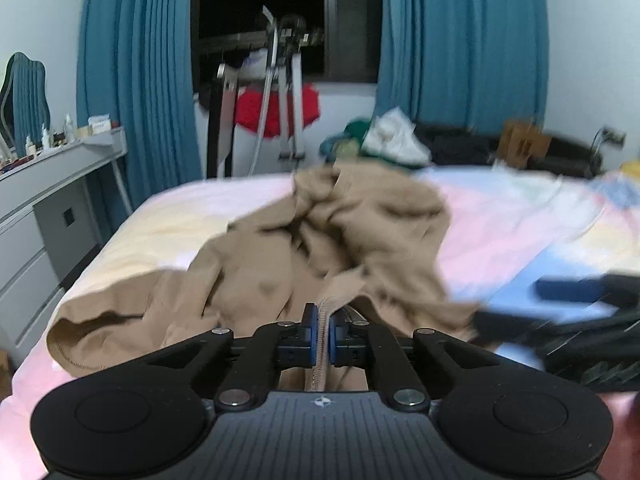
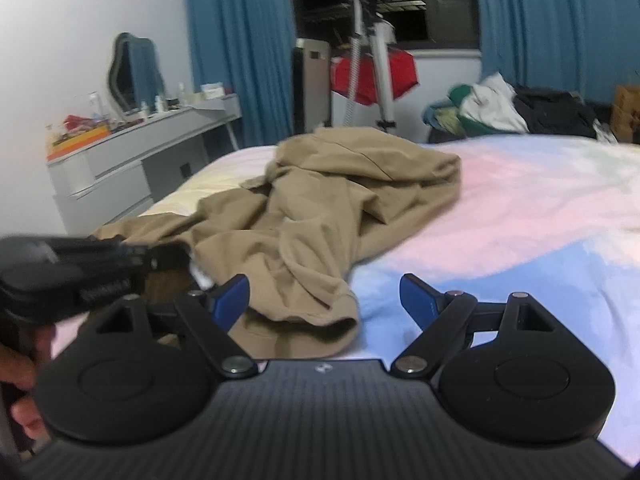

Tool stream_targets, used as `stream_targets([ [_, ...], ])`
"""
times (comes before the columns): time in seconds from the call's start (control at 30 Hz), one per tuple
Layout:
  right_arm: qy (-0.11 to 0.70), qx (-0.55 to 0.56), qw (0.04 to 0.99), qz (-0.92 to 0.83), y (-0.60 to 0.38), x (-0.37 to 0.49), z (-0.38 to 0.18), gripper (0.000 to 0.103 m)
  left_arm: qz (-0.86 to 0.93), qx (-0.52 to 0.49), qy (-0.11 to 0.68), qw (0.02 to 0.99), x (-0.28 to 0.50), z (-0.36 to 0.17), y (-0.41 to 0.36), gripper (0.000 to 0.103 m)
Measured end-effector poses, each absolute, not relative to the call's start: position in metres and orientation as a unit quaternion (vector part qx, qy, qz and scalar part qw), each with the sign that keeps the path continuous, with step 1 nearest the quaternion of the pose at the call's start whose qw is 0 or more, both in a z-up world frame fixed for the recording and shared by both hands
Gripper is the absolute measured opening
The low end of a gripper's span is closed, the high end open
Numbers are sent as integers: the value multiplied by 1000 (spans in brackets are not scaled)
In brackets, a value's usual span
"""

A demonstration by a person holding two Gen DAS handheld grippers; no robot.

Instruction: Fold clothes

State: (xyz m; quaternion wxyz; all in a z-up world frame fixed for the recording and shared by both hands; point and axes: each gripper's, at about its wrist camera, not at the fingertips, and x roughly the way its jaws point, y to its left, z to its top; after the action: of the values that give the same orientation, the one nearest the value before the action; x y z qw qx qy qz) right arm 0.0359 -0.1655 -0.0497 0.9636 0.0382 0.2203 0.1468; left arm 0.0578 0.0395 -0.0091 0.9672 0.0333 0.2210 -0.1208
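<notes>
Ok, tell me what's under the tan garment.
The tan garment lies crumpled on a pastel bedsheet, which shows all around it. Whatever lies beneath its folds is covered.

No legible text or nos. anywhere; only a small round emblem [image 1: 319,401] on gripper body, just behind jaws.

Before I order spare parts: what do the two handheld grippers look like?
Both match. The left gripper has black linkage arms with silver pivot screws, blue pads on its fingers, two round black discs and a ribbed dark grey body with a small white emblem. The right gripper has the same black links, discs and ribbed body, with blue fingers. No cables or sleeves are visible.
</notes>
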Motion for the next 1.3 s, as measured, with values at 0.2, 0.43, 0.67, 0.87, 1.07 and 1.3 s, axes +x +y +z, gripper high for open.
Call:
stream_targets([
  [0.2,216,40,962,162,-156,34,-50,84,-178,12,194,965,18,6,36,5],
  [0.43,257,110,958,66,-182,56,-68,84,-188,2,204,961,18,2,37,5],
  [0.67,278,128,952,21,-199,54,-73,84,-190,1,207,960,19,-1,38,5],
  [0.87,277,66,957,47,-180,55,-76,83,-179,-44,211,960,25,1,52,5],
  [1.07,211,-31,975,67,-163,60,-69,63,-172,-15,213,962,23,-2,43,7],
  [1.3,219,70,972,38,-194,67,-61,38,-115,39,273,954,27,-25,32,59],
])
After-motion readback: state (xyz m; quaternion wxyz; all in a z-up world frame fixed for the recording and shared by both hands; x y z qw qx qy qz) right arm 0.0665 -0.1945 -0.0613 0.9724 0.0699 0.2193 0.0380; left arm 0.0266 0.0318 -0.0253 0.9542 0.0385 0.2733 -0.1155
